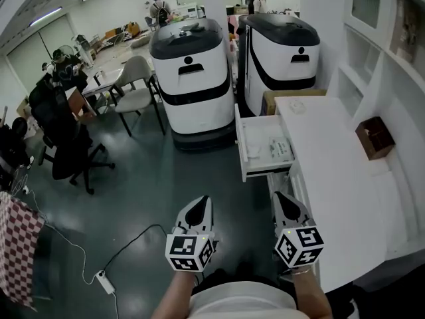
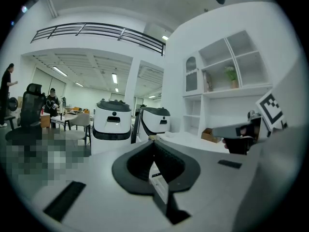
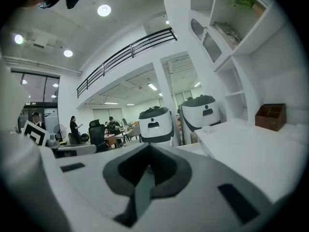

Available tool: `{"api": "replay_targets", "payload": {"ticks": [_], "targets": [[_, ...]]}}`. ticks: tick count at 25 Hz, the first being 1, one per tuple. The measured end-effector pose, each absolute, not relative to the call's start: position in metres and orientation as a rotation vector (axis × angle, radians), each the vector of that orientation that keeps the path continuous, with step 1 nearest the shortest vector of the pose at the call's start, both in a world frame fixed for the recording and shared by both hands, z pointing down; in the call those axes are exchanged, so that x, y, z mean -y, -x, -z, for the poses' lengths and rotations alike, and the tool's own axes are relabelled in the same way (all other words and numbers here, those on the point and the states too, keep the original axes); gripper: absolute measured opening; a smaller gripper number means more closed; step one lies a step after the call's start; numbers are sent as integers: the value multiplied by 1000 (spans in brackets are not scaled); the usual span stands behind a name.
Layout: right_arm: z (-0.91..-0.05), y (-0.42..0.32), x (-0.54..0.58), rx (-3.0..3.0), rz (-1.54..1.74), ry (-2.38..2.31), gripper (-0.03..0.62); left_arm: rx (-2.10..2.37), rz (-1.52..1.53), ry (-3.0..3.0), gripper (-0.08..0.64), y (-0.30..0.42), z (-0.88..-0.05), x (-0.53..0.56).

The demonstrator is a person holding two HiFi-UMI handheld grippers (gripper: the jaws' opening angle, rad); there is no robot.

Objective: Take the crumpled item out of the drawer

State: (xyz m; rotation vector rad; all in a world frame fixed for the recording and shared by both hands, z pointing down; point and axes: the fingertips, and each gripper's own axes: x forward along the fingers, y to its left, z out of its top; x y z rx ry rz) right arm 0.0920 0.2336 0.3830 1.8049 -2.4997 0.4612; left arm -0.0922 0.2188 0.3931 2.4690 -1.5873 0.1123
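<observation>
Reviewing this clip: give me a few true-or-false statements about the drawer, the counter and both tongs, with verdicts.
The drawer is pulled open. True.
The right tongs grip something from the drawer. False: they are shut on nothing, short of the drawer.
A brown box sits on the white counter. True.
The left tongs reach into the drawer. False: they hang over the floor, left of the drawer and short of it.
</observation>
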Motion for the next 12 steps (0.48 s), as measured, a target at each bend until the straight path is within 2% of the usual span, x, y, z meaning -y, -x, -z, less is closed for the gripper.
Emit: {"api": "replay_targets", "payload": {"ticks": [12], "targets": [[-375,-105,-231,2552,-359,-1786,3,1613,-116,-2459,-6,77,-394,-219]]}}
